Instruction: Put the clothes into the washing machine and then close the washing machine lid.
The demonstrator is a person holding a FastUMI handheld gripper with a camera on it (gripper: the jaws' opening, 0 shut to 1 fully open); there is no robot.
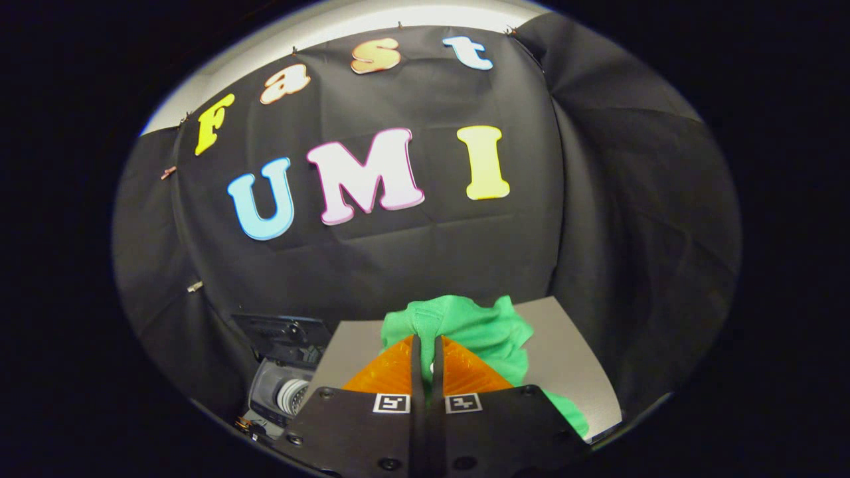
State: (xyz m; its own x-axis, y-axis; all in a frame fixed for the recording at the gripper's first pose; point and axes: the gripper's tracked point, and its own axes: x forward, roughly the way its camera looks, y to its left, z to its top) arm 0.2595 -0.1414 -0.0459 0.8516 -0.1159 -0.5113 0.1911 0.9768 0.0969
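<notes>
One green garment (481,332) pinched in the hand-held gripper (427,340), above grey table (578,352); washing machine (282,392), apparently, beside it

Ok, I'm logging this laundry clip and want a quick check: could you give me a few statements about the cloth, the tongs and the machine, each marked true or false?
1. The tongs are shut on the green garment. True.
2. The garment is red. False: it is green.
3. The garment hangs over a grey panel. True.
4. The washing machine lies right of the fingers. False: it sits low to their left.
5. The garment is already inside the machine. False: it is held between the fingers, apart from the machine.
</notes>
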